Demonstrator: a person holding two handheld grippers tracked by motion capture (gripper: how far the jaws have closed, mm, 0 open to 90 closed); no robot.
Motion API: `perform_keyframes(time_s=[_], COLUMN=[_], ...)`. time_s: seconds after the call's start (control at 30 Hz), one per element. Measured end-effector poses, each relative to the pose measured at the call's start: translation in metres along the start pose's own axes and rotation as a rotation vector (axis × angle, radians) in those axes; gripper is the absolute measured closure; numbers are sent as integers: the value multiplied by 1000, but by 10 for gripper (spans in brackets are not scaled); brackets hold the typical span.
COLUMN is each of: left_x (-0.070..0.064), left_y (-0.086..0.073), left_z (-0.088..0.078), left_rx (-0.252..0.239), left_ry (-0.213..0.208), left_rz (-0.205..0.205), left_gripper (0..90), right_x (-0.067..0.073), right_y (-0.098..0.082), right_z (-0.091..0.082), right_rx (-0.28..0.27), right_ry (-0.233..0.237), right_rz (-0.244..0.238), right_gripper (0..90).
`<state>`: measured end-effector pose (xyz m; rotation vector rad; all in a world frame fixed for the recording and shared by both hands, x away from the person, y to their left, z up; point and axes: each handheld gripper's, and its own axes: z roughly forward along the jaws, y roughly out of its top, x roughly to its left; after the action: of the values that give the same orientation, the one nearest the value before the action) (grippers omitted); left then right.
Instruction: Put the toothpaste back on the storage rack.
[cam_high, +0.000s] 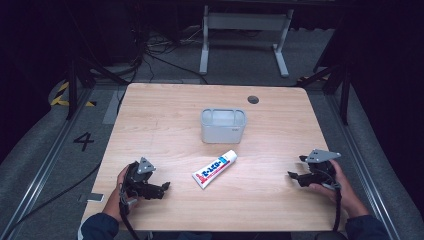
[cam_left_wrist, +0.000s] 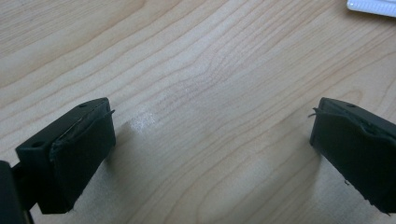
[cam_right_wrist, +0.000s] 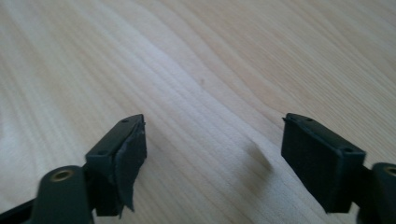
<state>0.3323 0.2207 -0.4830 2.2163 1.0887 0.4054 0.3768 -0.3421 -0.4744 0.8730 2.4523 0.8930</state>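
Both grippers waited wide apart and empty over the light wooden table (cam_high: 150, 115).

The white, red-and-blue printed toothpaste tube (cam_high: 214, 169) lay mid-table toward the near edge, before the grey plastic oblong holder (cam_high: 223, 125). The left gripper (cam_high: 159, 189), nearer than the right gripper (cam_high: 295, 175), would best clamp across the tube's body.

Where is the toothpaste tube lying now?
In the high view, the toothpaste tube lies mid-table, just in front of the grey container, between both grippers.

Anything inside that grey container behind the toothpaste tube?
From the high view the grey container looks empty: only its pale inner walls show through the open top. The near wall hides the lowest part of the inside, so something small and flat there can't be ruled out.
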Motion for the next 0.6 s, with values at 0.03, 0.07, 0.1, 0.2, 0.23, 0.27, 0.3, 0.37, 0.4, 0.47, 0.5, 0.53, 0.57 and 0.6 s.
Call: perform_keyframes(time_s=[0.03, 0.07, 0.1, 0.2, 0.23, 0.27, 0.3, 0.37, 0.4, 0.47, 0.5, 0.53, 0.57, 0.6], left_x=[0, 1, 0, -2, -2, -3, -3, -4, -6, -6, -6, -6, -6, -6], left_y=[-1, -1, -1, -2, -2, -2, -3, -3, -4, -4, -4, -4, -4, -4], left_z=[-1, -1, -1, -1, -1, -2, -2, -3, -3, -4, -4, -4, -4, -4], left_rx=[3, -4, 0, -1, 0, 4, 0, 4, 3, 4, 5, 4, 7, 7], left_ry=[-7, -4, -12, -12, -12, -21, -18, -31, -40, -44, -46, -47, -46, -48], left_rz=[4, 24, 10, 5, 9, 13, 27, 43, 34, 36, 40, 41, 45, 46], left_gripper=[3, 3, 2, 2, 2, 3, 5, 5, 5, 5, 5, 5, 5, 5], right_x=[0, 0, 0, 4, 5, 7, 9, 12, 14, 20, 22, 25, 28, 31], right_y=[4, 9, 13, 30, 37, 43, 50, 63, 67, 80, 84, 89, 94, 99], right_z=[0, 0, 0, -3, -4, -5, -5, -5, -4, 0, 1, 3, 4, 7], right_rx=[31, 56, 71, 66, 58, 50, 43, 48, 57, 81, 89, 99, 113, 122], right_ry=[36, 76, 101, 121, 117, 124, 134, 148, 148, 160, 165, 170, 173, 178], right_rz=[-38, -71, -101, -168, -189, -215, -237, -294, -316, -383, -405, -432, -458, -490], right_gripper=[229, 276, 347, 307, 310, 309, 309, 309, 310, 321, 327, 327, 327, 328])
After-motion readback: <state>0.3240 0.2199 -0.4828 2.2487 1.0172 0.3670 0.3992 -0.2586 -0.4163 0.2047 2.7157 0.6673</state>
